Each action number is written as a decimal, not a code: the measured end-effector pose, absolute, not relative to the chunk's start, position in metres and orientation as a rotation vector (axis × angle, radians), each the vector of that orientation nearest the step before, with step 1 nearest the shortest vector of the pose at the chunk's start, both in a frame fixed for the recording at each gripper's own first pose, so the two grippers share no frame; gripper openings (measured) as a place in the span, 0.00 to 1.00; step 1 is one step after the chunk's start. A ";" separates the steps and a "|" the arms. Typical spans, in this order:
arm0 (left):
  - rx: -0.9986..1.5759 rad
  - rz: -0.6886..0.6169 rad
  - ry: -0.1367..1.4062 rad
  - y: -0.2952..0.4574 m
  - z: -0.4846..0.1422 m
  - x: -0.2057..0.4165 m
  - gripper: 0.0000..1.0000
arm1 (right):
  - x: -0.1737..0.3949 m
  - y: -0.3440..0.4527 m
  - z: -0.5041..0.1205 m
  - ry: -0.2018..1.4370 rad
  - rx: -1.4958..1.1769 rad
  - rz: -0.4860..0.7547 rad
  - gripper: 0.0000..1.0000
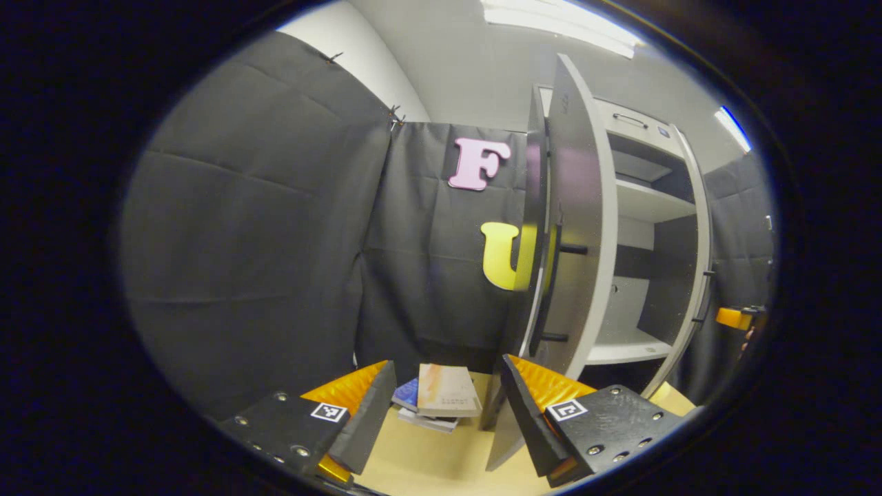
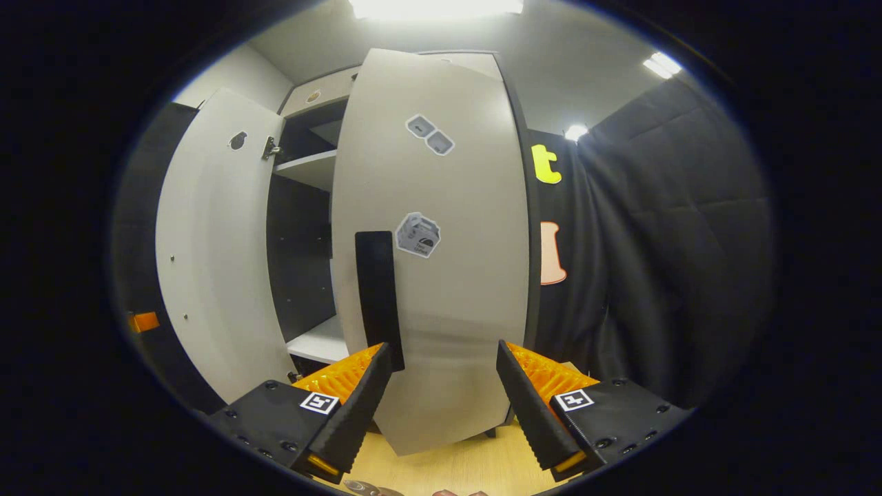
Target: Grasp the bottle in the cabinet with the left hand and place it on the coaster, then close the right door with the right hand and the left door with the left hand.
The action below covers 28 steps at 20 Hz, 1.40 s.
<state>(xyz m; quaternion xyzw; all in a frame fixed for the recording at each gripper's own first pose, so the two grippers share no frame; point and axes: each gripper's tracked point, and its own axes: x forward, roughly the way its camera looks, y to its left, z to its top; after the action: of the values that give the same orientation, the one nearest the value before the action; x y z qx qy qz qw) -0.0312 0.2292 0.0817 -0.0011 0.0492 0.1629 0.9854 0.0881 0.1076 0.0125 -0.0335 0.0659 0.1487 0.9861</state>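
My right gripper (image 2: 443,348) stands open close in front of the cabinet's right door (image 2: 441,289). That door's grey outer face is turned to me, and the lower end of its black handle (image 2: 377,296) sits just above my left fingertip. The door is partly swung in, and dark shelves show in the gap (image 2: 303,262) beside it. The left door (image 2: 207,262) stands wide open. In the left gripper view my left gripper (image 1: 448,368) is open with nothing in it, out beyond the left door (image 1: 575,227), which I see nearly edge-on with its black handle (image 1: 551,289).
A small stack of books (image 1: 441,396) lies on the wooden table (image 1: 427,461) ahead of my left gripper. White shelves (image 1: 627,344) show inside the cabinet. Black cloth walls stand on both sides. The other gripper's orange part (image 1: 734,317) shows at the far right.
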 end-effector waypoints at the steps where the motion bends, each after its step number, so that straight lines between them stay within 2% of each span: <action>1: 0.017 0.316 0.090 0.236 0.088 -0.022 0.95 | 0.085 0.108 0.011 0.133 -0.071 0.297 0.92; 2: 0.035 0.298 0.078 0.243 0.096 -0.014 0.95 | 0.081 0.109 0.008 0.137 -0.072 0.296 0.98; 3: 0.051 0.274 0.066 0.247 0.104 -0.003 0.89 | 0.077 0.109 0.003 0.147 -0.069 0.292 0.98; 7: 0.002 0.149 0.037 0.244 0.121 0.042 0.89 | 0.058 0.103 -0.015 0.196 -0.056 0.265 0.98; 13: -0.008 0.025 0.021 0.221 0.133 0.066 0.89 | 0.049 0.081 -0.027 0.222 -0.042 0.199 0.98; 20: -0.007 -0.020 0.055 0.207 0.128 0.067 0.88 | 0.050 0.067 -0.036 0.239 -0.027 0.164 0.98; 21: -0.001 -0.030 0.055 0.202 0.129 0.068 0.88 | 0.050 0.067 -0.036 0.240 -0.027 0.162 0.92; 23: 0.026 -0.041 0.051 0.191 0.128 0.070 0.89 | 0.050 0.067 -0.036 0.237 -0.021 0.161 0.92; 24: 0.025 -0.050 0.057 0.183 0.127 0.071 0.88 | 0.048 0.068 -0.036 0.235 -0.017 0.161 0.98; 25: 0.014 -0.065 0.062 0.172 0.124 0.070 0.88 | 0.048 0.068 -0.035 0.234 -0.014 0.162 0.98; 26: -0.002 -0.083 0.066 0.161 0.122 0.071 0.88 | 0.049 0.067 -0.035 0.234 -0.015 0.162 0.92; 28: -0.014 -0.103 0.070 0.143 0.119 0.075 0.88 | 0.050 0.066 -0.038 0.236 -0.018 0.161 0.92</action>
<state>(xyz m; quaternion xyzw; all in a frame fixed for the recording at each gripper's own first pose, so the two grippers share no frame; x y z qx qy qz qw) 0.0751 0.1428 0.1194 -0.0070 0.0348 -0.0516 0.9980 0.0503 0.0662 -0.0376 -0.0088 0.1178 0.0803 0.9897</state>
